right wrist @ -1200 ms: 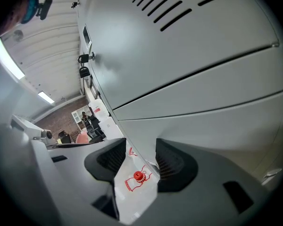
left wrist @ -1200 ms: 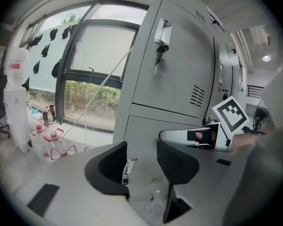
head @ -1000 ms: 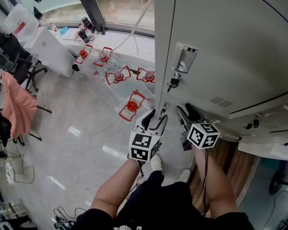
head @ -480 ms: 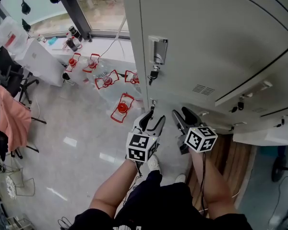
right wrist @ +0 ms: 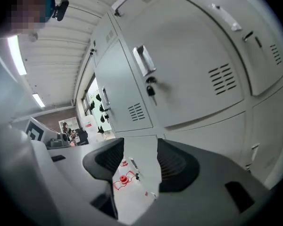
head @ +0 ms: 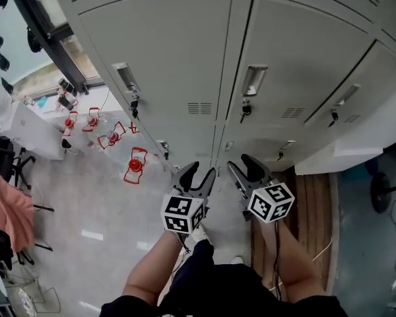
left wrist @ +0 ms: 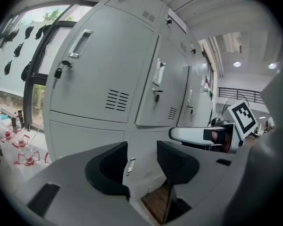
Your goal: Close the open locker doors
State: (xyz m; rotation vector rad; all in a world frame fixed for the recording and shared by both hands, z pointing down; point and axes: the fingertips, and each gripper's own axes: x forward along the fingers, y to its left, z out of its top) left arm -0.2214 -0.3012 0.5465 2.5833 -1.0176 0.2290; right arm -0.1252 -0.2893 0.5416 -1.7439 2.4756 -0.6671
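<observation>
While the left gripper and right gripper hang empty, one door seems open, low on the right.
Each gripper's jaws stand apart with nothing between them, close in front of the lower lockers; the upper doors look shut. The open door juts out just right of the right gripper, so that gripper suits it best: lay it flat against the door's free edge and push steadily until flush, rather than pinching the thin sheet.

left gripper beside right gripper, before lockers
</observation>
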